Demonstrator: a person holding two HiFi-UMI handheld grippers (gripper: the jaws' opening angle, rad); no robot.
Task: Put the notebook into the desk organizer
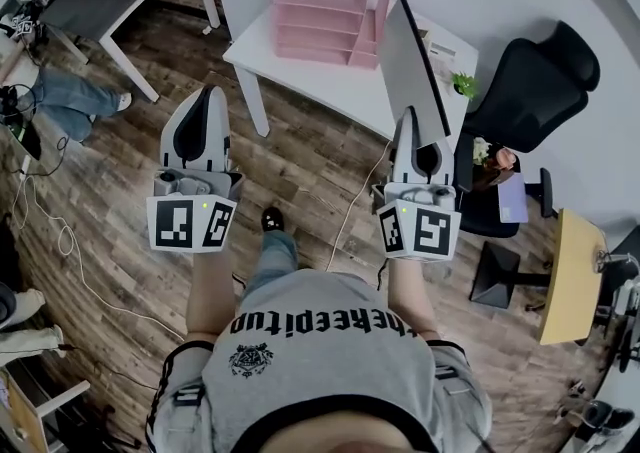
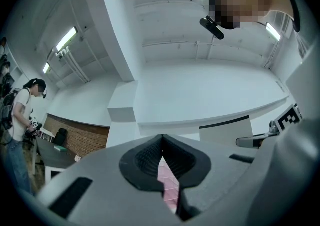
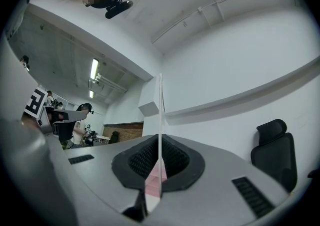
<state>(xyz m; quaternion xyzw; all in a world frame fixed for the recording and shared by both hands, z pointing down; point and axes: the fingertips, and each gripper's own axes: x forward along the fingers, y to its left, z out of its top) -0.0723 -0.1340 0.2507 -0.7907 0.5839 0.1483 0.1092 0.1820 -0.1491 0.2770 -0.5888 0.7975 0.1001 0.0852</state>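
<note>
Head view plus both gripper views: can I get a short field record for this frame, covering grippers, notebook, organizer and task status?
left gripper: jaws together, nothing between them
right gripper: shut on the notebook's lower edge
notebook: grey, thin, held up in the air and seen edge-on from the right gripper view
desk organizer: pink, tiered, standing on the white table
task status: notebook not yet in the organizer
</note>
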